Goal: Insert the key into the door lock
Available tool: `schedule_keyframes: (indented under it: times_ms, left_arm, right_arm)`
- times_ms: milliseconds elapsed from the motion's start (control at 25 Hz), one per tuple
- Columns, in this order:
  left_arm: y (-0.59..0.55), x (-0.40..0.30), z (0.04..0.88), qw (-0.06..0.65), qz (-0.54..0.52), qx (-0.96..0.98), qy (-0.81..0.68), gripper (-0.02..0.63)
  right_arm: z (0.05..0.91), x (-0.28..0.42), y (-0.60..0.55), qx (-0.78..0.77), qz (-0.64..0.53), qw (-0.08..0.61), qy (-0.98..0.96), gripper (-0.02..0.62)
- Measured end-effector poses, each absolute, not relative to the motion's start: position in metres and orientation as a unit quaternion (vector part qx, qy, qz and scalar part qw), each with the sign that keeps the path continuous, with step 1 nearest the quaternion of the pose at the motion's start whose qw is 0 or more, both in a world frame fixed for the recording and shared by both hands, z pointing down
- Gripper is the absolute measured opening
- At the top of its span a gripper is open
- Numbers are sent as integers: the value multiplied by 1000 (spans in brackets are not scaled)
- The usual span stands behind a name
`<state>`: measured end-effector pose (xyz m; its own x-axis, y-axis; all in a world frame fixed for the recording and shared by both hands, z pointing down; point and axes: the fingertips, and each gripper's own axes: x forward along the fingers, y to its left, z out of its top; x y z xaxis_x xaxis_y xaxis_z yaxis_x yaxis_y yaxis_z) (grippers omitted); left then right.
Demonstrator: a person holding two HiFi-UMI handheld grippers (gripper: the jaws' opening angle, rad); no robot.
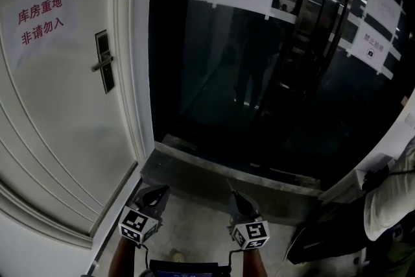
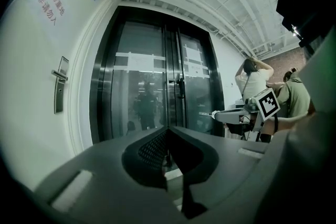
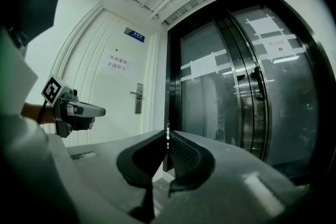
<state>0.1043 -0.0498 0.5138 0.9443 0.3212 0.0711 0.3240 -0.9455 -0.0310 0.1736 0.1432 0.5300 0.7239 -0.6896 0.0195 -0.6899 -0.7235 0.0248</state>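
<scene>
Head view: left gripper (image 1: 157, 191) and right gripper (image 1: 231, 186) sit low in frame, side by side, both aimed at the dark glass doors (image 1: 259, 61). Lock (image 1: 104, 60) with lever handle is on the white door (image 1: 52, 133), up left, well apart from both.
Left gripper view: jaws together, nothing between them. Key (image 2: 205, 113) pokes out of the right gripper's tip.
Right gripper view: jaws clamped on the key, a thin bright sliver at the tips. Lock is ahead to the left, well apart.
</scene>
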Motion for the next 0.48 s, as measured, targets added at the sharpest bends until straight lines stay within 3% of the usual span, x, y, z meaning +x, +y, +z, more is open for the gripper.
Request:
schedule_keyframes:
  times_ms: [480]
  left_arm:
    - [-106,131,512,24,-27,-992,-123,2]
  right_arm:
    - [531,215,88,916,1,18,-401,11]
